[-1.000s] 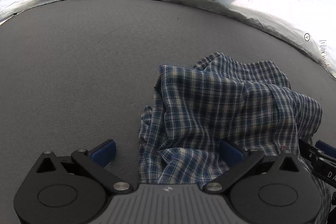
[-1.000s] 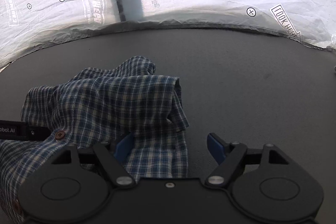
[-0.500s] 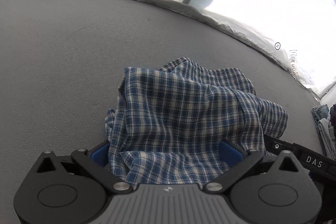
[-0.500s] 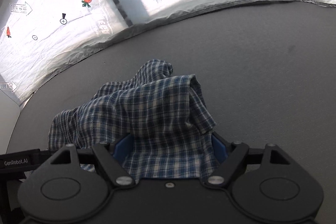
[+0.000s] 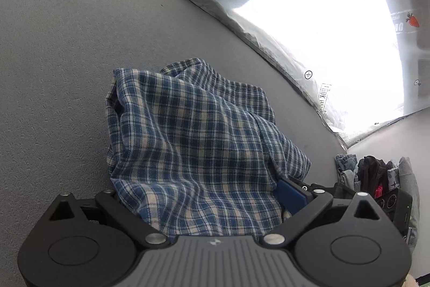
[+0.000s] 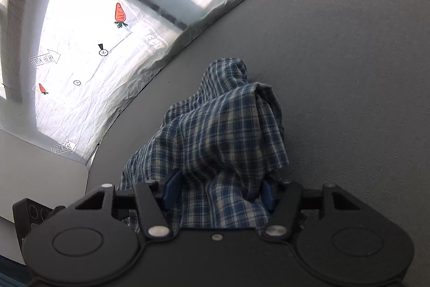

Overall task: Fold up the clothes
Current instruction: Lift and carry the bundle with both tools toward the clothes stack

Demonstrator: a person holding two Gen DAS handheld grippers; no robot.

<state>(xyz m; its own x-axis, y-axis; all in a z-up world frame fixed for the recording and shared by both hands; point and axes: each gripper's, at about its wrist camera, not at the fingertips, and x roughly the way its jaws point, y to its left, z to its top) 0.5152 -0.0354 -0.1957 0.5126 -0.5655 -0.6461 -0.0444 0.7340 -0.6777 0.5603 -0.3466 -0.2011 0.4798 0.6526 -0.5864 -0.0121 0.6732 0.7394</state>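
A plaid shirt [image 5: 204, 141] lies bunched on the grey table [image 5: 59, 66]. Both the left gripper [image 5: 199, 203] and right gripper [image 6: 217, 192] are closing around its folds, apparently not yet pinching.

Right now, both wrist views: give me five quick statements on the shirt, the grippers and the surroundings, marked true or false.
1. The plaid shirt is bunched in a heap on the grey table. True.
2. The shirt lies flat and neatly folded. False: it is crumpled and stands up in folds.
3. Plaid cloth lies between the jaws of the right gripper, which are closing. True.
4. The left gripper has nothing between its jaws. False: shirt cloth drapes between them as they close.
5. A pile of other clothes shows past the table's edge in the left wrist view. True.
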